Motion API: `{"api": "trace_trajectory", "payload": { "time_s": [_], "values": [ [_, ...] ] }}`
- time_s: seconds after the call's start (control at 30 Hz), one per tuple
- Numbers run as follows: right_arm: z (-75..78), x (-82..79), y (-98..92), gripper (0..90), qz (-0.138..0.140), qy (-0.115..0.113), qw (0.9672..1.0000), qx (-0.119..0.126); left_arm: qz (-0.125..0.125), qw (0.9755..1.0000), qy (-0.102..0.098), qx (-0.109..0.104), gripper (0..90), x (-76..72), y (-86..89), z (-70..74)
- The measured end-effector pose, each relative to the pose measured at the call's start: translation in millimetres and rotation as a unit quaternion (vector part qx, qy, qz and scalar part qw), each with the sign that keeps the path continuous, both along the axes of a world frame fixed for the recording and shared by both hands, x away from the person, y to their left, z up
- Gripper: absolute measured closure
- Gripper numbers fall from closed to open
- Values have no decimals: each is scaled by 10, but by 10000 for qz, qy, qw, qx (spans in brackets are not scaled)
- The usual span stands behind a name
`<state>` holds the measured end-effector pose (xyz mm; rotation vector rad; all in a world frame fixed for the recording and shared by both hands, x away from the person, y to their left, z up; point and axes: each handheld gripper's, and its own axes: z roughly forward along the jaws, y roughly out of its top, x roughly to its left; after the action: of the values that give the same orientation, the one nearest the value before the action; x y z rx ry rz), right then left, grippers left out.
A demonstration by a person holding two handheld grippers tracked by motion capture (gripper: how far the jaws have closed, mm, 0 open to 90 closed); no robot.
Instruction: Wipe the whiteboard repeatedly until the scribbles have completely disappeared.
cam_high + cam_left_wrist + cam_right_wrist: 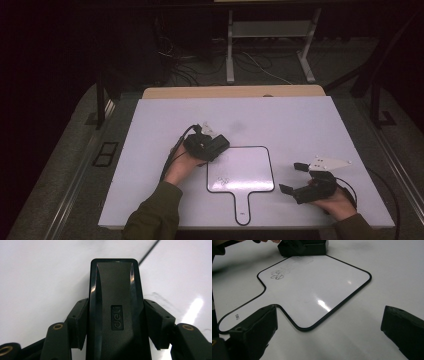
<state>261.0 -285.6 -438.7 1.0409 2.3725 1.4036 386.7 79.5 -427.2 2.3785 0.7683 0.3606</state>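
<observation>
A white paddle-shaped whiteboard [245, 170] with a black rim lies flat on the table, handle toward the person. A small pen scribble [221, 181] marks its near left part. My left gripper [216, 145] rests at the board's far left corner, shut on a black "deli" eraser [116, 302]; the pads [77, 322] press both long sides. In the right gripper view the board [312, 290], the scribble [277, 275] and the eraser [304, 247] lie ahead. My right gripper [292, 177] sits just right of the board, open, nothing between its jaws.
The white table top [310, 125] has bare room around the board. A wooden strip [235, 92] runs along its far edge. Beyond it are a dark floor, cables [200, 70] and metal desk legs [230, 50].
</observation>
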Motion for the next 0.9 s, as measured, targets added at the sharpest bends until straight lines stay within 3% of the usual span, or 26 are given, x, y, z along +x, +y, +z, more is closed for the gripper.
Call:
{"api": "trace_trajectory", "payload": {
  "time_s": [0.2,0.5,0.77,0.9],
  "values": [
    [0,-11,8,0,-3,-23,10000,-28,37,10000,8,38,397,0,4,1],
    [5,-10,3,0,-10,-47,10000,-20,-217,9997,98,70,397,-97,-43,11],
    [6,-12,3,0,-22,-50,10000,-18,28,9999,-17,166,397,-39,26,17],
    [8,-8,-2,0,-31,-42,10000,-10,49,9999,32,154,397,-42,29,17]
  ]
}}
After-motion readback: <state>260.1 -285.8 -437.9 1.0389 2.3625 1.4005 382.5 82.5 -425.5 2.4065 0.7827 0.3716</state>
